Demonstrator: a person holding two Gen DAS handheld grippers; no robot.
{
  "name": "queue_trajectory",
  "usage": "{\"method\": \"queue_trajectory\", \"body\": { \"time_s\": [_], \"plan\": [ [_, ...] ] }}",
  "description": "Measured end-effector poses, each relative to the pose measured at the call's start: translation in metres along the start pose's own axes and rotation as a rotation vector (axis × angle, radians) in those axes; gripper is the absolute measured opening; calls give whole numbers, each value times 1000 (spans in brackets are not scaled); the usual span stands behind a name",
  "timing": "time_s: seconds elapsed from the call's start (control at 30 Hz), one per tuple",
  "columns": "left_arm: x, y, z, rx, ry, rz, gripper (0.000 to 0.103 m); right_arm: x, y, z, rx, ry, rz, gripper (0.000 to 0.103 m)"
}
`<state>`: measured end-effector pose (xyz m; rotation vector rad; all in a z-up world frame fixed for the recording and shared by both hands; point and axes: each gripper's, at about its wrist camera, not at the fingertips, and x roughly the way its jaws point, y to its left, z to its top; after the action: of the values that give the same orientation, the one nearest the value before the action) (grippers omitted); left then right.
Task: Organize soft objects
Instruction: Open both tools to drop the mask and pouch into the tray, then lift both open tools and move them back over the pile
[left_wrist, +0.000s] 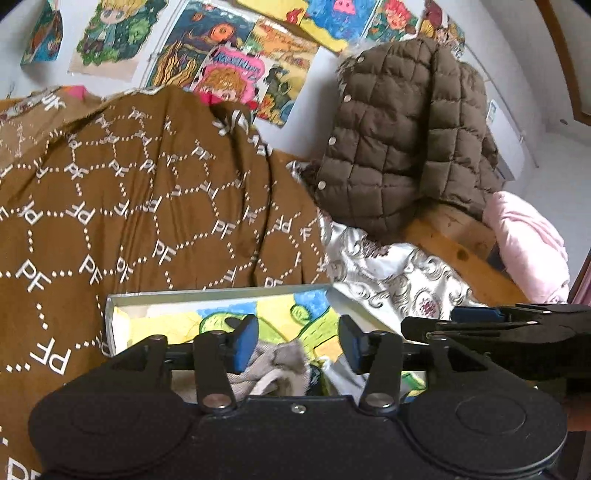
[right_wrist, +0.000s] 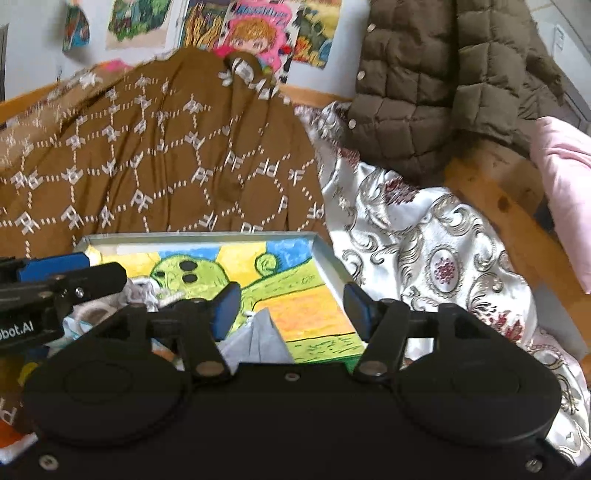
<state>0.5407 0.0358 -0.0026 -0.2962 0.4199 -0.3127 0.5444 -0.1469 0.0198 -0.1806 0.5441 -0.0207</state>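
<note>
While both grippers hang over the shallow metal tray (right_wrist: 325, 258), their jaws stand apart and grip nothing. The tray, lined with a bright painting of a green creature on yellow and orange, is the thing to steer by. Inside it, toward its near left part, lies a crumpled grey-beige sock (left_wrist: 280, 365), directly below the left gripper (left_wrist: 297, 341), whose blue-padded jaws straddle it without closing; I cannot tell whether the pads touch the cloth. In the right wrist view more small soft pieces, white and grey, are heaped at the tray's left side (right_wrist: 147, 291), and a folded grey cloth (right_wrist: 258, 339) lies at its near edge beneath the right gripper (right_wrist: 291, 306), which is likewise spread wide over it. The right gripper reaches in from the tray's right side in the left wrist view. Behind the tray and to its left spreads a brown blanket (left_wrist: 147, 192) printed with white dotted hexagons and "PF" letters. To the tray's right lies a silvery white cloth (right_wrist: 424, 243) with scroll and floral patterns. Beyond that, behind and to the right of the tray, a brown quilted jacket (left_wrist: 402, 136) is heaped up, with a pale pink cloth (left_wrist: 528, 240) further right. On the wall behind the tray hang colourful drawings (left_wrist: 221, 62).
</note>
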Motion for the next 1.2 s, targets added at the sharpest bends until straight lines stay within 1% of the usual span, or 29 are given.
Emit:
{"method": "queue_trajectory", "body": {
  "time_s": [0.07, 0.13, 0.2, 0.27, 0.3, 0.33, 0.43, 0.6, 0.77, 0.83, 0.93, 1.1, 1.2],
  "plan": [
    [-8, -6, 2, 13, -14, 7, 58, -17, -6, 1, 18, -28, 0, 61],
    [-17, -12, 4, 25, -34, 16, 64, -34, -13, 1, 41, -55, -4, 75],
    [-28, -18, 6, 17, -57, 30, 67, -53, -20, 0, 65, -82, -20, 82],
    [-38, -25, 8, 5, -81, 39, 69, -73, -27, -1, 76, -102, -44, 85],
    [-44, -29, 9, 7, -94, 43, 73, -83, -31, -2, 86, -112, -49, 88],
    [-51, -35, 10, 18, -111, 52, 77, -95, -35, -3, 99, -125, -54, 90],
    [-71, -55, 10, 62, -146, 65, 83, -131, -47, -5, 127, -173, -56, 97],
    [-104, -86, 7, 95, -154, 57, 88, -190, -65, -15, 131, -239, -39, 102],
    [-142, -114, 1, 134, -157, 69, 94, -244, -82, -37, 125, -283, -16, 102],
    [-159, -123, -4, 155, -164, 83, 98, -262, -88, -49, 125, -291, -6, 102],
    [-182, -133, -13, 182, -169, 101, 99, -287, -94, -69, 130, -287, 11, 102],
    [-216, -141, -31, 150, -165, 109, 101, -317, -102, -103, 133, -282, 30, 102],
    [-234, -149, -43, 159, -168, 116, 101, -327, -99, -121, 135, -277, 37, 102]
  ]
}}
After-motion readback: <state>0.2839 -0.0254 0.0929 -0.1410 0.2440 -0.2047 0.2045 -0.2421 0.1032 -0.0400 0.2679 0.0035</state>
